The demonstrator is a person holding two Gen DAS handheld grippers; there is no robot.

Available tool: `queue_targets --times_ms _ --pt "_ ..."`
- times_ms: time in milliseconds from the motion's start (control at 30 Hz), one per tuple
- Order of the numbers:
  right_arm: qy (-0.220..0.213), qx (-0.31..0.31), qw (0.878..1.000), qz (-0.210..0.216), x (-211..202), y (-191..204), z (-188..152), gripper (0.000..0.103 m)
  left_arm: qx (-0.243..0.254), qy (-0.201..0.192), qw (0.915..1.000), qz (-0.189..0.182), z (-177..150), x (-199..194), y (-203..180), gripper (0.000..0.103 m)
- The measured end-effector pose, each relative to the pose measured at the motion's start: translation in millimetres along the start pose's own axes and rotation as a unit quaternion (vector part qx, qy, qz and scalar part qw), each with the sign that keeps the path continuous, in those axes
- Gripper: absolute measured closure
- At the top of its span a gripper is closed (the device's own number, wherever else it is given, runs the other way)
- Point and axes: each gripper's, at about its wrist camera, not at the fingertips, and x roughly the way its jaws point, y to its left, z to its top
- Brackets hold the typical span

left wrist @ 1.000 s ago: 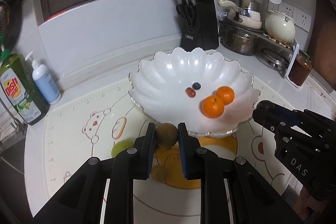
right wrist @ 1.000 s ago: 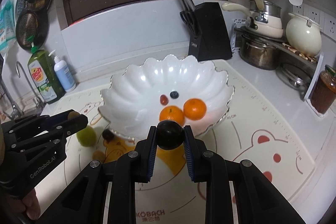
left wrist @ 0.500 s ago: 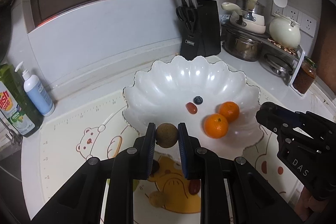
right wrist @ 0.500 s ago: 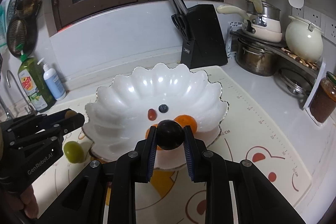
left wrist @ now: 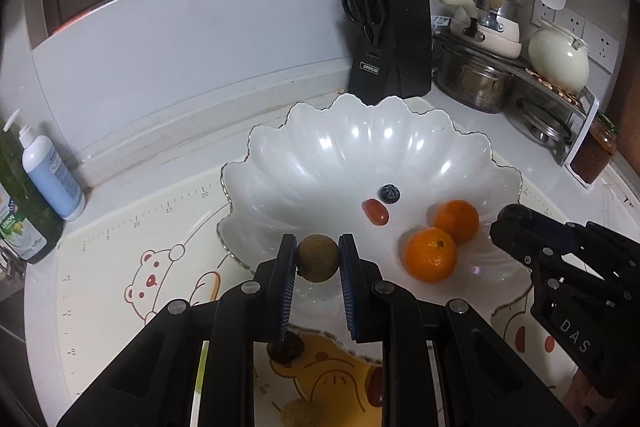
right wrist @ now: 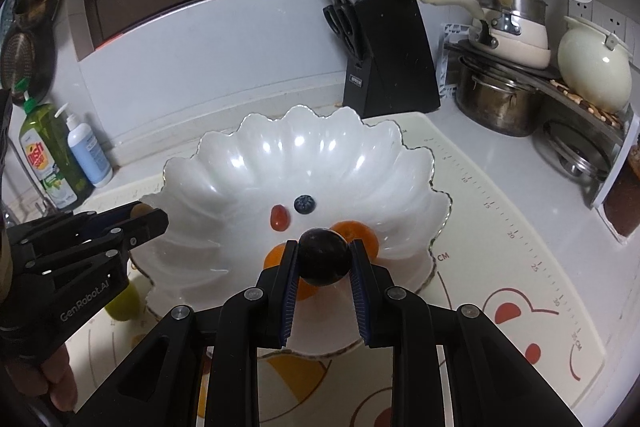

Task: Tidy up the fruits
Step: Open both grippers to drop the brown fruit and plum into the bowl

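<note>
A: What is each tool holding?

B: The left gripper is clamped on a small round brown-green fruit, pads tight on both sides. The right gripper pinches a glossy round dark purple fruit the same way. Both hang above the near rim of the white scalloped ceramic bowl.

A: So which step is this?

B: I judge it the carry-in, with release next. Each fruit needs to go a little farther over the basin and lower before the jaws part, or it may bounce off the rim.

A: What is in the bowl?

B: Two oranges at the right, a blueberry and a small red oval fruit in the middle. More fruit lies on the bear-print mat below, perhaps a longan, though the fingers hide most of it.
</note>
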Motion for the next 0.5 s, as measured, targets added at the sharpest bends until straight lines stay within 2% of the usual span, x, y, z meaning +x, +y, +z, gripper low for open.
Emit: queue_targets --times_ms 100,233,300,333,433,500 --pt "0.006 0.000 1.000 0.000 3.9 -0.2 -1.5 0.077 0.000 0.004 1.0000 -0.004 0.3 5.5 -0.9 0.076" --pt "0.006 0.002 1.000 -0.006 5.1 -1.5 -2.7 0.076 0.001 0.005 1.0000 -0.003 -1.4 7.7 -1.2 0.063" --pt "0.007 0.004 1.000 -0.006 5.1 -1.3 -2.7 0.076 0.000 0.005 1.0000 -0.003 -1.5 7.1 -0.4 0.061" --pt "0.008 0.005 1.000 -0.007 5.4 -1.1 -2.1 0.074 -0.001 0.005 1.0000 -0.002 -1.7 6.4 0.0 0.059" --pt "0.002 0.010 1.000 -0.014 2.4 -1.1 -1.9 0.046 -0.002 0.000 1.0000 0.003 -1.9 2.0 1.9 0.052" --pt "-0.009 0.009 1.000 -0.023 -3.1 -0.1 -1.2 0.039 -0.001 -0.002 1.0000 0.006 -2.1 -1.1 2.8 0.050"
